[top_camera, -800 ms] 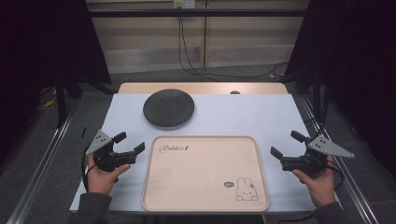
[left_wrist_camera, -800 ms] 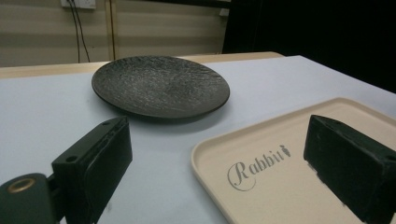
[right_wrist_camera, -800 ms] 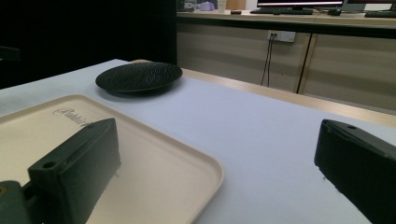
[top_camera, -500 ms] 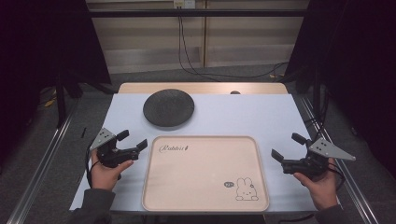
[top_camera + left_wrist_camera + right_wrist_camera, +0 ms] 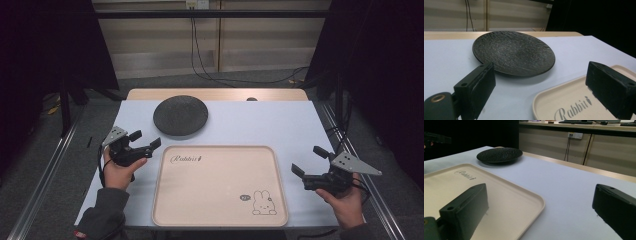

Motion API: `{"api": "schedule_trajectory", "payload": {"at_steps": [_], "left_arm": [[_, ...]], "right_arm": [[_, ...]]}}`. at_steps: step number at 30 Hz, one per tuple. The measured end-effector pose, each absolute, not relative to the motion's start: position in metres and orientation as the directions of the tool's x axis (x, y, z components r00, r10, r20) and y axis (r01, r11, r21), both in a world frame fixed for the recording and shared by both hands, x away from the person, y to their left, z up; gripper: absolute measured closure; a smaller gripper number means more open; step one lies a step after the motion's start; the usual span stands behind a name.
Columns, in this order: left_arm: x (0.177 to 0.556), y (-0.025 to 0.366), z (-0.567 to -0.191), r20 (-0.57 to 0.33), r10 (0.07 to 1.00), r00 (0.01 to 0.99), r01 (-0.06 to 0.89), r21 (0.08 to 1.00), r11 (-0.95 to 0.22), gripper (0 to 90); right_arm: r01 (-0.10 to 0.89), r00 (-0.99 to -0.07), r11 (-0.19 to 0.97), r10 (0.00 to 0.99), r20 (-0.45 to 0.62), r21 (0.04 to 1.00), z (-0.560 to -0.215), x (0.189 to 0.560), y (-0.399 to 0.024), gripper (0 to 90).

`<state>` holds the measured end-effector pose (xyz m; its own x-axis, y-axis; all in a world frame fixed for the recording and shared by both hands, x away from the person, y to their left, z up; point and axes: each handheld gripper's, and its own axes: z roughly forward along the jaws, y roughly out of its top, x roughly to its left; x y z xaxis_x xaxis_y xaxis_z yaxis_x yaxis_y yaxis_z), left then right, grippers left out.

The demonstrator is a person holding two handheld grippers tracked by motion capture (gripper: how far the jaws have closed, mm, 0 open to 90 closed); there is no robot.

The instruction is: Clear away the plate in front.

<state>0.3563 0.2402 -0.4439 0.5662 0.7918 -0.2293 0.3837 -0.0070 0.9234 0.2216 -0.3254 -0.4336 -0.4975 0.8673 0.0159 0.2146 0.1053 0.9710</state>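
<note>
So the black textured plate [image 5: 180, 115] is sitting flat toward the far left of the table [image 5: 280, 125], just behind the top-left corner of the beige tray [image 5: 220, 186], not touching it as far as the high view shows. Your left gripper [image 5: 145, 144] is the one closest to it: it's hovering off the tray's left edge, aimed up at the plate, and in the left gripper view the plate [image 5: 514, 52] sits right ahead between the two jaws, with bare table in front of it. Jaws are wide apart there, nothing in them, and the tray's corner with the "Rabbit" lettering [image 5: 574, 111] pokes in at the lower right.

Your right gripper [image 5: 306, 167] is way over on the other side, near the tray's right edge, low down the table and well apart from the plate. Its jaws are spread too, holding nothing; in the right gripper view the tray [image 5: 499, 192] runs under the left jaw and the plate [image 5: 499, 154] is far off behind it.

The tray itself has a little bunny print [image 5: 262, 202] in the near right corner
</note>
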Motion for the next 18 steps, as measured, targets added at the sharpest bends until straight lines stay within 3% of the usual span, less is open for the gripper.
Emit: {"api": "schedule_trajectory", "payload": {"at_steps": [18], "left_arm": [[0.407,0.234,-0.455,-0.312,0.813,0.492,0.451,0.890,0.069,9.5]], "right_arm": [[0.219,-0.503,0.127,0.864,0.001,0.967,-0.435,0.215,-0.327,0.1]]}}
